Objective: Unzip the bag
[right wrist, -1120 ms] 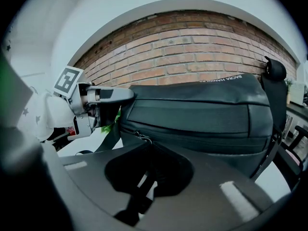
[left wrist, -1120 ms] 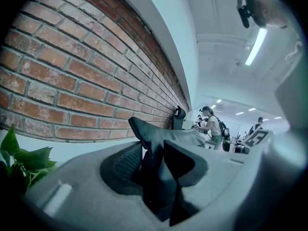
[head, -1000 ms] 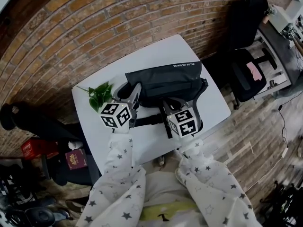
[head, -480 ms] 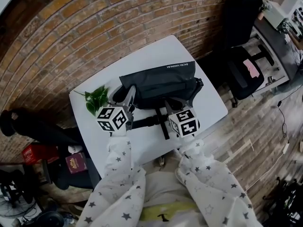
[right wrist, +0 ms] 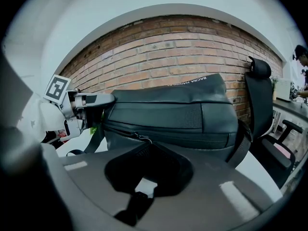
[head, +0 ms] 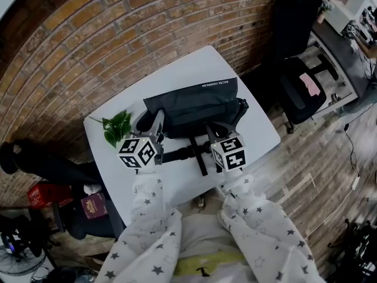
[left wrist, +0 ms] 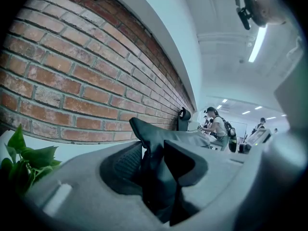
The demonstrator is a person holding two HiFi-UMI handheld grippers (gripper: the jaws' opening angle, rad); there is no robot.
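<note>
A black bag [head: 191, 106] lies on the white table [head: 177, 69], its zipper side towards me. My left gripper [head: 154, 122] is shut on the bag's left end; in the left gripper view the jaws [left wrist: 154, 162] pinch a fold of black fabric [left wrist: 149, 138]. My right gripper [head: 213, 130] is at the bag's front, shut. In the right gripper view its tips [right wrist: 144, 146] meet right at the zipper pull [right wrist: 140, 137] on the bag [right wrist: 173, 114]. The pull tab itself is hidden between the pads. The left gripper [right wrist: 79, 107] shows at the bag's far end.
A green leafy sprig [head: 116, 128] lies on the table left of the bag. The bag's strap [head: 182, 154] trails across the table between the grippers. A brick wall runs behind the table. A black office chair [head: 300, 87] stands to the right.
The head view has drifted a little, so the table and bag sit slightly further left. Both grippers keep the same hold on the bag.
</note>
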